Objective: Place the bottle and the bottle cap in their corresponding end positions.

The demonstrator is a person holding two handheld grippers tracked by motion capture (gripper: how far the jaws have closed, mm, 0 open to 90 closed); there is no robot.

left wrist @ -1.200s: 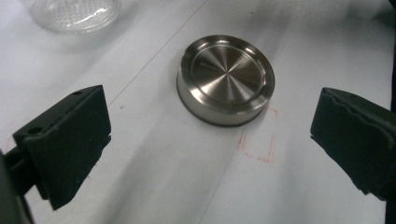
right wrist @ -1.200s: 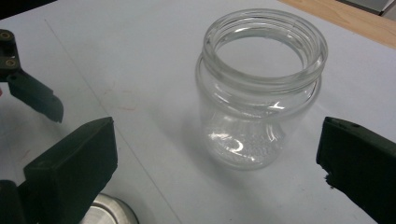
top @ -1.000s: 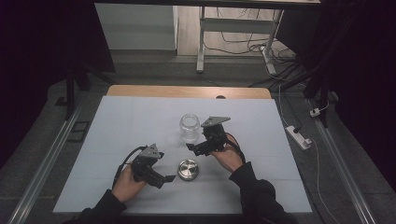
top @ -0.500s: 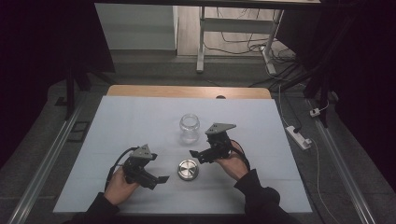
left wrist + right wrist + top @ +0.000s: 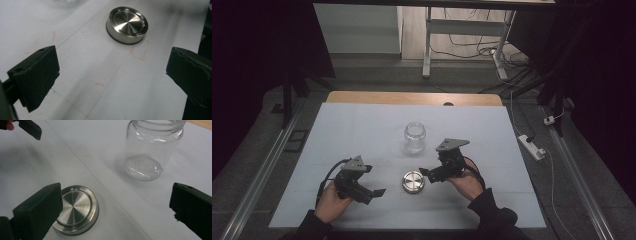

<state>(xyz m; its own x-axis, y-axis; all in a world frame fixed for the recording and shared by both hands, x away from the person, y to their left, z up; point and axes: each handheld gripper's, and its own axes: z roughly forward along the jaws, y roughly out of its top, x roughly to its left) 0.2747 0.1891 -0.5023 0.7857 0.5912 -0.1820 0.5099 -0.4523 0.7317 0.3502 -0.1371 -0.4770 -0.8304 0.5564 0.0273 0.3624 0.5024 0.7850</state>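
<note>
Lid (image 5: 413, 181) flat on the desk (image 5: 362, 130), which we find between both wide-open hand-held grippers, right hand-held gripper (image 5: 428, 173) nearer than left hand-held gripper (image 5: 379, 192).

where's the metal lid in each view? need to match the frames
High view: the metal lid lies low of centre on the table, between the left tool and the right tool.
Left gripper view: upper centre-right, beyond the open jaws.
Right gripper view: lower left, partly behind the left-hand jaw.
Shared landmark: the glass jar, open and upright beyond the lid, upper right in the right gripper view.
</note>
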